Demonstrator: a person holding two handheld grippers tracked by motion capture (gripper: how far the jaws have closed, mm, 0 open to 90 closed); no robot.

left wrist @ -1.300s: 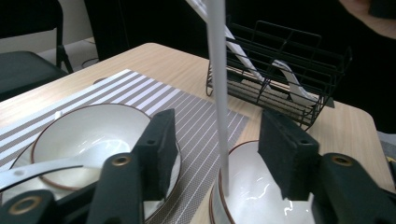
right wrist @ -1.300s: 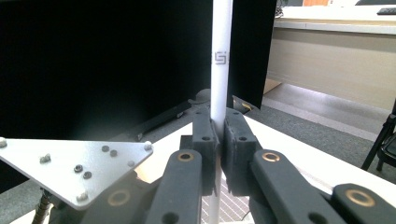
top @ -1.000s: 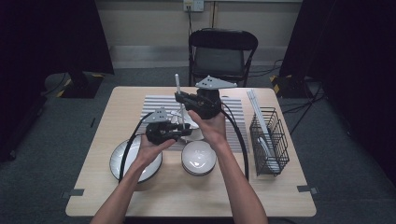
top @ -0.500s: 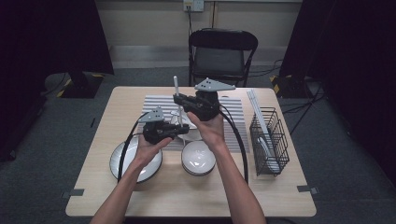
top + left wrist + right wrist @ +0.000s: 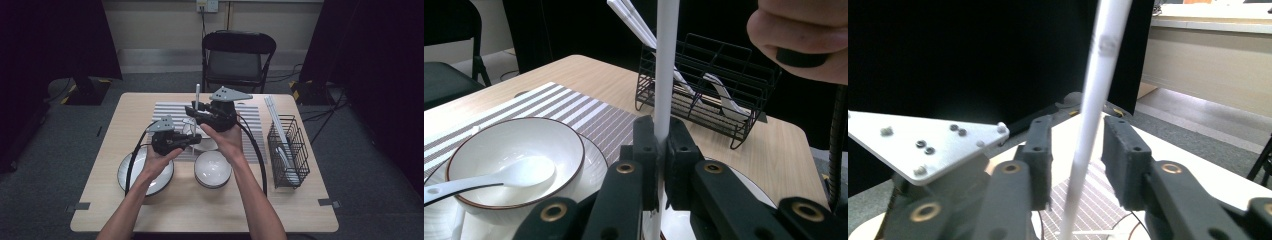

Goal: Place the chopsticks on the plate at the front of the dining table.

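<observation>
A white chopstick (image 5: pixel 197 95) stands upright above the striped mat, between my two grippers. My left gripper (image 5: pixel 194 141) is shut on its lower part; in the left gripper view the pads (image 5: pixel 644 145) pinch the chopstick (image 5: pixel 666 65). My right gripper (image 5: pixel 192 111) sits higher up. Its jaws have just been opening, and in the right gripper view they stand apart on either side of the chopstick (image 5: pixel 1098 75) without touching it. Below sits a white bowl (image 5: pixel 569 150) with a spoon (image 5: pixel 519 172) in it.
A striped placemat (image 5: pixel 170 111) lies across the table's middle. A white plate (image 5: pixel 131 175) sits at the front left and a second white bowl (image 5: pixel 212 169) at the front centre. A black wire rack (image 5: pixel 287 150) at the right holds chopsticks and a spoon. A chair (image 5: pixel 239 55) stands behind the table.
The right gripper's jaws have parted from the chopstick, while the left gripper has closed on its lower part. Both hands stayed nearly where they were.
</observation>
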